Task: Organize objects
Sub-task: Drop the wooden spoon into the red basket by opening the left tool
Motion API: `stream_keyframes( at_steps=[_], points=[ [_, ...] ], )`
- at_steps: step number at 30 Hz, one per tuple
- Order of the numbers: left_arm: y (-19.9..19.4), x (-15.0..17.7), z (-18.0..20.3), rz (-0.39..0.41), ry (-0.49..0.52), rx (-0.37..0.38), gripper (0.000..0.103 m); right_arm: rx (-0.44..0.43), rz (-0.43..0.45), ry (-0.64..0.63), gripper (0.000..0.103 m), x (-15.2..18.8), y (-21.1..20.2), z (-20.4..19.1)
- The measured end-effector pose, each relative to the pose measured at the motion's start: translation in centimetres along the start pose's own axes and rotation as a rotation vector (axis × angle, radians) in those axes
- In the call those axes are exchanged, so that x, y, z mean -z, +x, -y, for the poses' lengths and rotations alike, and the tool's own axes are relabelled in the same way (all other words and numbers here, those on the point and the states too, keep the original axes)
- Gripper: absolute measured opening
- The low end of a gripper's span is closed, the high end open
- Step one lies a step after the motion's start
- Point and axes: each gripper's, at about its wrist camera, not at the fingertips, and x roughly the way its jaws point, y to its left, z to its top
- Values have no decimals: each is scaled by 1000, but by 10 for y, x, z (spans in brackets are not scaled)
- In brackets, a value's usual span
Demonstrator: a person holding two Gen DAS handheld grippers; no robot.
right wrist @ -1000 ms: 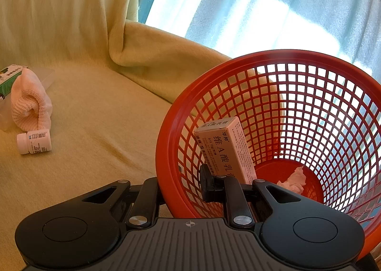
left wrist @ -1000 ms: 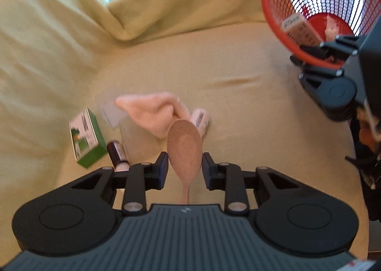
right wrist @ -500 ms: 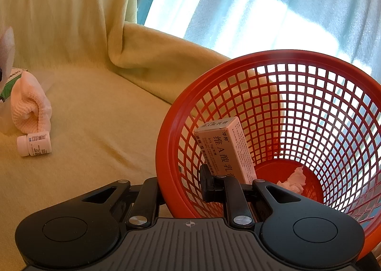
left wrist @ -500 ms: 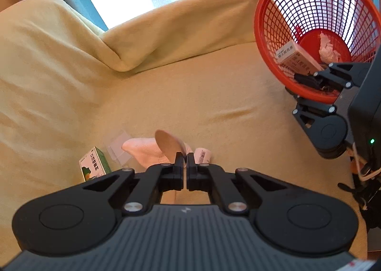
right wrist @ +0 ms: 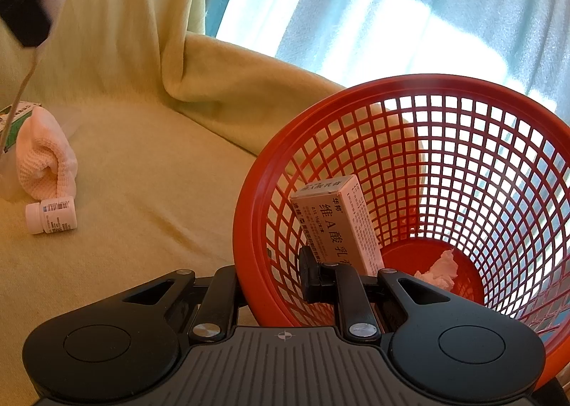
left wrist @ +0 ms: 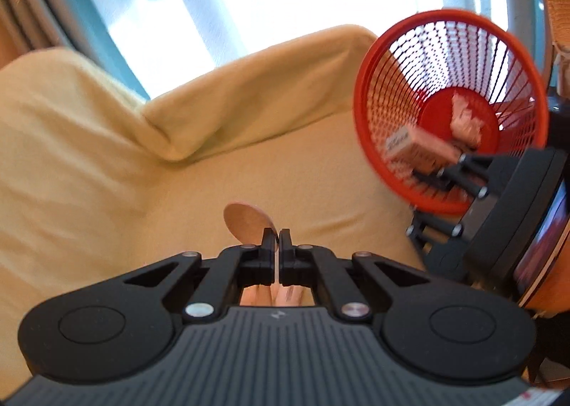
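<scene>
Over yellow fleece blanket (left wrist: 107,163):
Spoon (left wrist: 247,222): smooth pale-pink oval bowl, pinched edge-on in clenched left gripper (left wrist: 277,245), raised clear of the fabric.
Basket (right wrist: 463,163): red plastic lattice, round, tilted, at 2 o'clock; rim clamped by right gripper (right wrist: 274,281).
Inside: cardboard box (right wrist: 338,224), crumpled tissue (right wrist: 440,268).

i count one red basket (right wrist: 249,227), two boxes: one (right wrist: 338,224) in it, one green (right wrist: 17,117) at nine o'clock, one bottle (right wrist: 51,215), one sock (right wrist: 44,156), one spoon (left wrist: 247,222).
</scene>
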Motion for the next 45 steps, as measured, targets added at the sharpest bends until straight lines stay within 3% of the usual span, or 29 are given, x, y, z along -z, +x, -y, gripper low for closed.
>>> stream_keyframes(
  at_steps=[9,16,21,28,35,38,43,45],
  points=[
    [-11,-94,36,160,72,219,0,-2,2,5,13,0,-1,0],
    [2,-127,66,223,64,353,0,-8,7,17,13,-2,-3,1],
    [17,-130,77,216,52,364,17,-10,7,20,13,-4,-4,-1],
    [11,-103,48,192,-23,280,17,-12,4,25,13,-6,2,3],
    [-2,-40,-16,130,-229,74,33,-12,4,26,13,-5,3,3],
    [0,-3,-47,67,-337,-26,34,-12,3,25,13,-6,3,2],
    [19,51,-59,-43,-424,-80,37,-11,3,23,13,-4,0,3],
    [33,66,-55,-78,-476,-67,40,-11,2,23,13,-4,0,3]
  ],
)
